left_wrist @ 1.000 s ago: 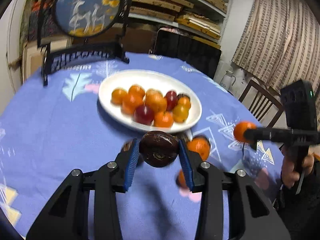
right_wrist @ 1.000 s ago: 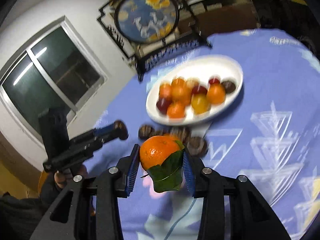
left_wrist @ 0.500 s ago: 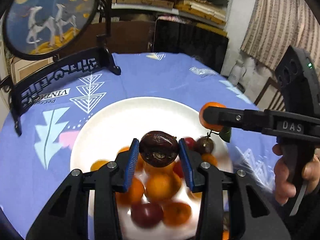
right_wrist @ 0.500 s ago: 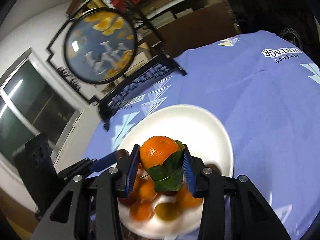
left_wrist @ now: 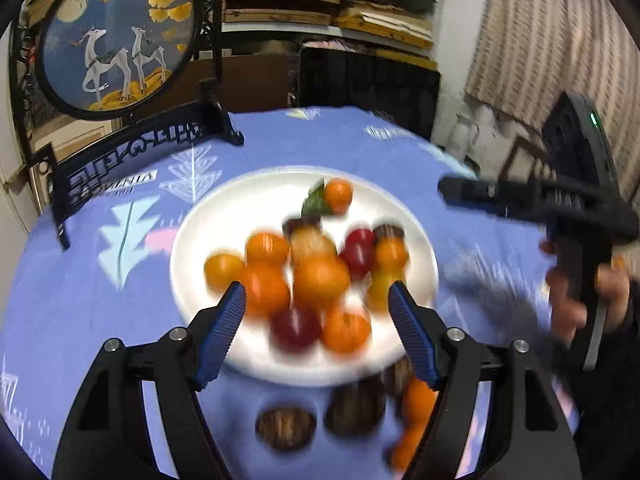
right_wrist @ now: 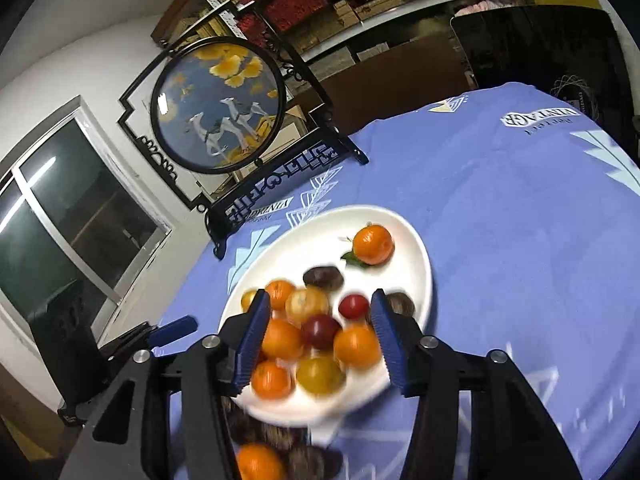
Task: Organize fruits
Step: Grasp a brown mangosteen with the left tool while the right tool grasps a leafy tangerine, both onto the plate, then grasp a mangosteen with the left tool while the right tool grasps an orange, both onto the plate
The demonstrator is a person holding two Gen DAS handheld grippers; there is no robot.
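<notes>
A white plate (left_wrist: 224, 216) (right_wrist: 416, 256) on the blue tablecloth holds several oranges, red fruits and dark passion fruits. A leafy orange (left_wrist: 338, 196) (right_wrist: 373, 245) lies at the plate's far side, a dark passion fruit (left_wrist: 302, 224) (right_wrist: 322, 277) just in front of it. My left gripper (left_wrist: 316, 304) is open and empty above the plate's near part. My right gripper (right_wrist: 318, 312) is open and empty above the plate too; it shows at the right in the left wrist view (left_wrist: 452, 192).
Loose passion fruits (left_wrist: 286, 426) and oranges (left_wrist: 418, 402) lie on the cloth in front of the plate. A round painted screen on a black stand (left_wrist: 116, 36) (right_wrist: 218, 104) stands at the back left. Shelves and a dark chair lie behind the table.
Both grippers opened and pulled back. The left let go of the passion fruit and the right let go of the leafy orange; both fruits now lie on the plate.
</notes>
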